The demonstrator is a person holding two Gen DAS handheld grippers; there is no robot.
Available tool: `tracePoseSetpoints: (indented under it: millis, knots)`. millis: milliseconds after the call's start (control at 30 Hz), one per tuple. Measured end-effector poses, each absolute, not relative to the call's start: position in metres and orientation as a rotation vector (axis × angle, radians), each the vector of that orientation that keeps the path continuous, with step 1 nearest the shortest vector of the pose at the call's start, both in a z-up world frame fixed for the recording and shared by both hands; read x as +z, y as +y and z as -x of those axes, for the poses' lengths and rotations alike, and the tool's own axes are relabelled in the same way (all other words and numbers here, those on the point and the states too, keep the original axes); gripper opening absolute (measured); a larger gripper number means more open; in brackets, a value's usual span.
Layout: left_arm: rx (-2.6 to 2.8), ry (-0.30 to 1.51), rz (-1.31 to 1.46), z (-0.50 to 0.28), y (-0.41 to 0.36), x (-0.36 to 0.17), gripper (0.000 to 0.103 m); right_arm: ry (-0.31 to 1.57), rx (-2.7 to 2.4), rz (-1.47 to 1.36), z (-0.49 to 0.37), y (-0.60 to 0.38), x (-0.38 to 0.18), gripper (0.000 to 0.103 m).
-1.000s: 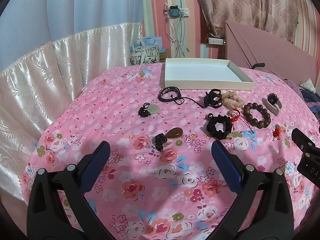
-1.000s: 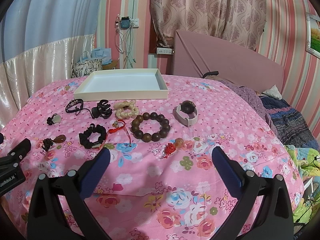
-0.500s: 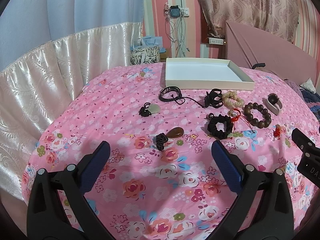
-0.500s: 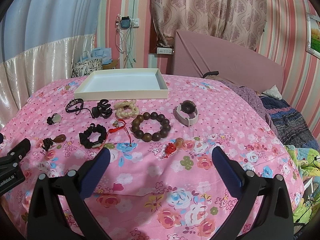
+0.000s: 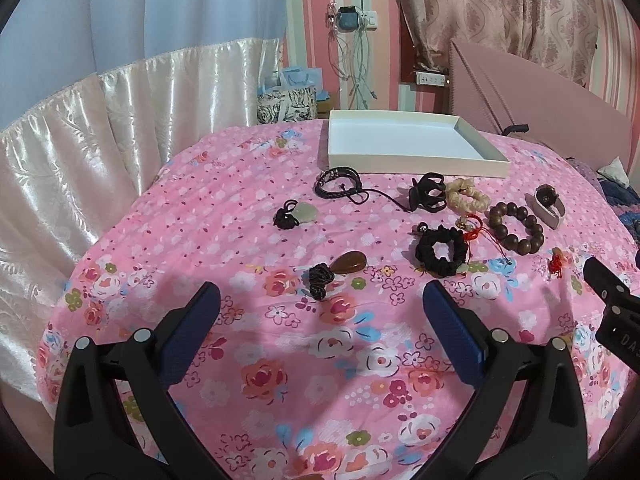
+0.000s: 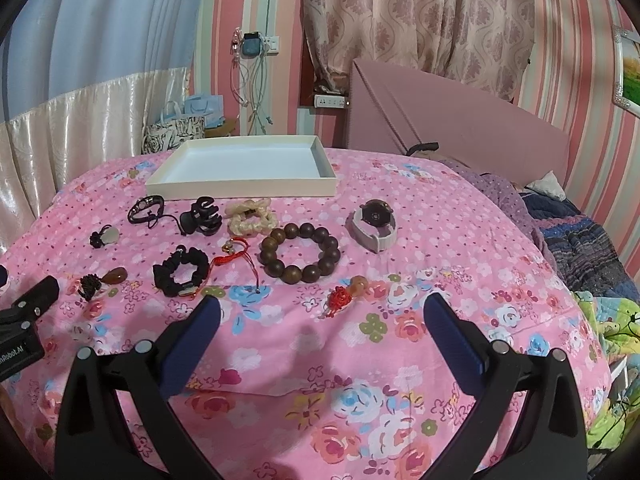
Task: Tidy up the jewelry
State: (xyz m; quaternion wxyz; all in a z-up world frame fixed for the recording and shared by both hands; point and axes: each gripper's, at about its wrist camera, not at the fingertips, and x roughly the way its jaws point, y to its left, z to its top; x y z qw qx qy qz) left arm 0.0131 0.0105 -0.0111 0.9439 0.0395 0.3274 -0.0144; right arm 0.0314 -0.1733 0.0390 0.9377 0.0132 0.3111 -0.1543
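Both tongs point(image 5: 320, 300) point(image 6: 320, 312) wide open, empty; brown pendant point(image 5: 347, 263) just ahead of left

Floral bedspread point(image 5: 248, 216) — curtains point(image 6: 416, 20), headboard point(image 6: 460, 120)

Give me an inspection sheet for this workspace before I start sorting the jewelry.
Surface: pink floral bedspread.
Job's things: white tray holds nothing; wooden bead bracelet, black scrunchie, cream scrunchie, black claw clip, watch, red knot charm, brown pendant lie loose in front of it.
Clutter: nothing seen.
Grippers: left gripper and right gripper open, holding nothing.
Cables: charger leads hang from wall socket.
Surroundings: curtains, gift bags.
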Motion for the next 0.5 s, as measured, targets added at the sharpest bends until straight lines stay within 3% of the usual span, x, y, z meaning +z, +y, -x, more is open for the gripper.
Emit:
tracePoseSetpoints:
  millis: [500]
  knots:
    - [-0.055,0.702,-0.087,-0.043,0.008,-0.028,0.1,0.591,-0.397,0.08,-0.054,-0.168,0.032,0.101]
